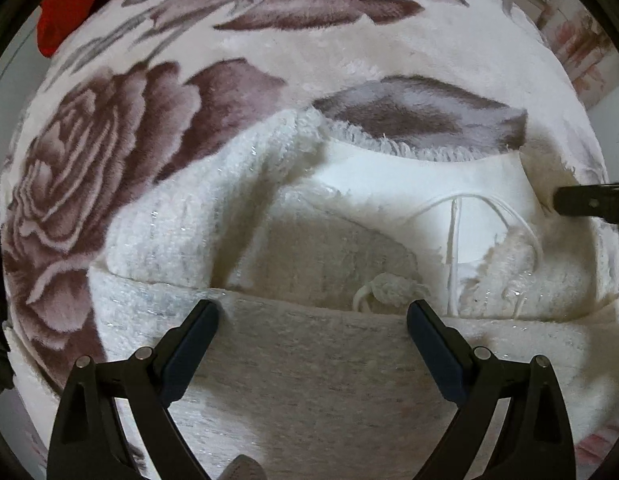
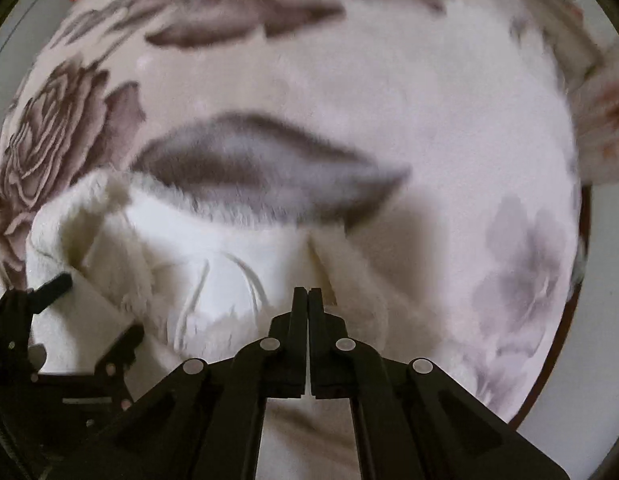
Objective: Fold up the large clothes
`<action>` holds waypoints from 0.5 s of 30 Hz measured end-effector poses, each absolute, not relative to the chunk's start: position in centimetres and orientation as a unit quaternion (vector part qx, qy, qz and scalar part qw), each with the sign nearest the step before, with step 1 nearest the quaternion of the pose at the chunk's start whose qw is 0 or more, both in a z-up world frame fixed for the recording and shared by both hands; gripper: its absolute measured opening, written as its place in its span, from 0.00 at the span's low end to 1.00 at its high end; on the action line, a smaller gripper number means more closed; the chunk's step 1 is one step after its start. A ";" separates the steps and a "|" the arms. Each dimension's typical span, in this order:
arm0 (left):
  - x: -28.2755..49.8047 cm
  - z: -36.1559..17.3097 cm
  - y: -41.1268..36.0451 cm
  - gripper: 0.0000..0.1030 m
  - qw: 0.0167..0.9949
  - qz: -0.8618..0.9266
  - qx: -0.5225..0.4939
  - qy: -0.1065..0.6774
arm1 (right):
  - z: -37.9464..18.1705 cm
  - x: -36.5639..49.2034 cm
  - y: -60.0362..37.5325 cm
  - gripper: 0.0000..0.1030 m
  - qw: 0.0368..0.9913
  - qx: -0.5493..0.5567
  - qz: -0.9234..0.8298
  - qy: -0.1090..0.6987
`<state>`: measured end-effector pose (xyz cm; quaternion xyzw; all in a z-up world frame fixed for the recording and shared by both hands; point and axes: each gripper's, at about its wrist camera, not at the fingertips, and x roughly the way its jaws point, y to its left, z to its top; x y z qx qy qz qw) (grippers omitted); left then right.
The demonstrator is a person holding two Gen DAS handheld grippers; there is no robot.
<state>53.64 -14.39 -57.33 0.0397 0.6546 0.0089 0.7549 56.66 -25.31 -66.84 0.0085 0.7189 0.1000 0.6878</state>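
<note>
White fuzzy garment (image 1: pixel 181 224) bunched on floral blanket (image 1: pixel 389 40) | left gripper (image 1: pixel 313 312) spread wide, empty | right gripper (image 2: pixel 308 292) clenched at garment's edge — whether cloth is caught, unclear | confirm hold first — then lift slowly.

White fuzzy garment (image 1: pixel 181 232) on cream, mauve-rose-patterned blanket (image 1: pixel 89 148).

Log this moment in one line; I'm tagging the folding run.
garment: white fluffy garment on flowered blanket | left gripper: open above garment | right gripper: shut at garment edge | fold: unfinished
</note>
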 end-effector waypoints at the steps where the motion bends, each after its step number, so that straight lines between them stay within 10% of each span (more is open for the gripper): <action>1: 53.6 -57.3 -14.5 0.94 0.757 0.011 0.045 0.652 | -65.9 56.4 -25.9 0.05 0.686 0.037 0.117 0.717; 4: 53.6 -57.7 -14.3 0.94 0.758 0.018 0.050 0.651 | -63.1 55.8 -25.4 0.38 0.695 0.029 0.162 0.700; 6: 53.7 -57.9 -14.1 0.94 0.757 0.021 0.046 0.652 | -63.4 56.0 -23.5 0.43 0.679 -0.011 0.206 0.705; 12: 52.7 -57.9 -13.5 0.94 0.762 0.022 0.045 0.646 | -71.2 56.8 -18.7 0.43 0.574 -0.201 0.240 0.756; 15: 52.1 -57.8 -12.9 0.94 0.763 0.019 0.040 0.645 | -71.1 55.0 -17.3 0.10 0.583 -0.238 0.261 0.732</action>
